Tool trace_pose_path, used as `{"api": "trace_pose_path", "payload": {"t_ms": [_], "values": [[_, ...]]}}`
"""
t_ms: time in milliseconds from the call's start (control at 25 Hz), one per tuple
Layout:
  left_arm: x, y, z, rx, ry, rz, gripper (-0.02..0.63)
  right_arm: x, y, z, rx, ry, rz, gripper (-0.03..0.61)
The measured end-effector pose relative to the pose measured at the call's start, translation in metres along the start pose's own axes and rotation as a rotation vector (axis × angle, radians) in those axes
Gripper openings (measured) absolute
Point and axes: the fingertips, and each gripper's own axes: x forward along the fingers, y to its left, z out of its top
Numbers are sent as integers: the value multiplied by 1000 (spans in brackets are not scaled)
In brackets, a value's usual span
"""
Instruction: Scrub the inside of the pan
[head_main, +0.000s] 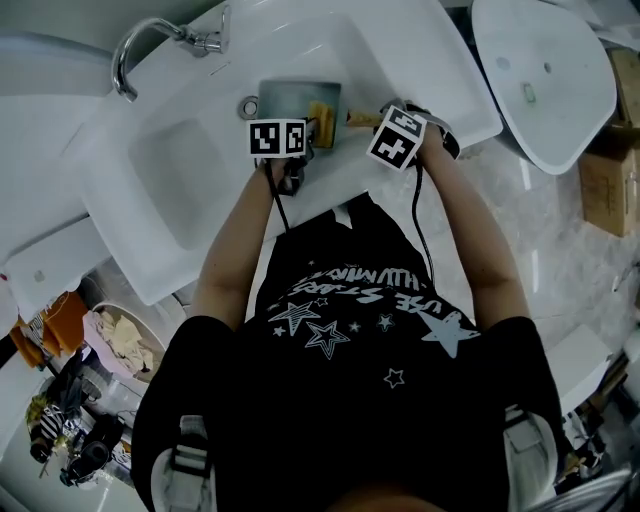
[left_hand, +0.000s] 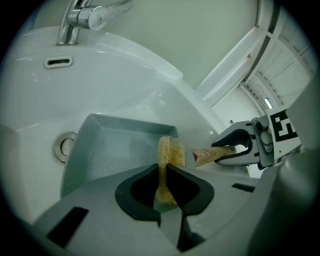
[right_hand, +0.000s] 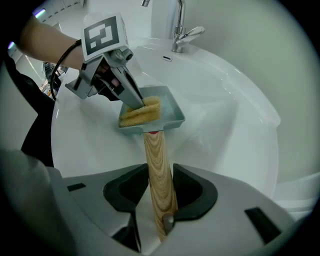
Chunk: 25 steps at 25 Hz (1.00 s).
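A square grey-blue pan (head_main: 290, 105) (left_hand: 120, 145) (right_hand: 167, 111) rests in the white sink basin (head_main: 330, 50), its wooden handle (right_hand: 160, 180) (left_hand: 212, 154) (head_main: 362, 119) pointing toward me. My right gripper (right_hand: 160, 192) (head_main: 405, 138) (left_hand: 240, 149) is shut on that handle. My left gripper (left_hand: 165, 172) (head_main: 290, 150) (right_hand: 132, 100) is shut on a yellow scrub sponge (left_hand: 167, 162) (right_hand: 141, 112) (head_main: 321, 122), which stands on edge inside the pan at the side nearest the handle.
A chrome faucet (head_main: 150, 45) (left_hand: 85, 17) (right_hand: 182, 30) stands at the sink's back, an overflow slot (left_hand: 58, 62) below it. The drain (left_hand: 64, 146) (head_main: 249, 105) lies beside the pan. A second white basin (head_main: 545, 80) and a cardboard box (head_main: 610, 185) sit to the right.
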Motion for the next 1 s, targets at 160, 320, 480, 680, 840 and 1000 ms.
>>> {"api": "trace_pose_path", "payload": {"t_ms": [160, 320, 480, 680, 840, 1000], "values": [[9, 1, -4, -10, 34, 19, 51, 1, -1, 0, 6, 4, 5, 150], [15, 1, -7, -9, 56, 18, 51, 2, 0, 1, 8, 4, 7, 150], [22, 1, -11, 13, 85, 36, 51, 3, -1, 0, 9, 7, 8, 150], [27, -1, -12, 64, 110, 61, 51, 2, -1, 0, 11, 8, 13, 150], [26, 2, -11, 79, 114, 71, 51, 2, 0, 0, 14, 12, 19, 150], [25, 6, -10, 74, 111, 81, 51, 2, -1, -1, 21, 21, 27, 150]]}}
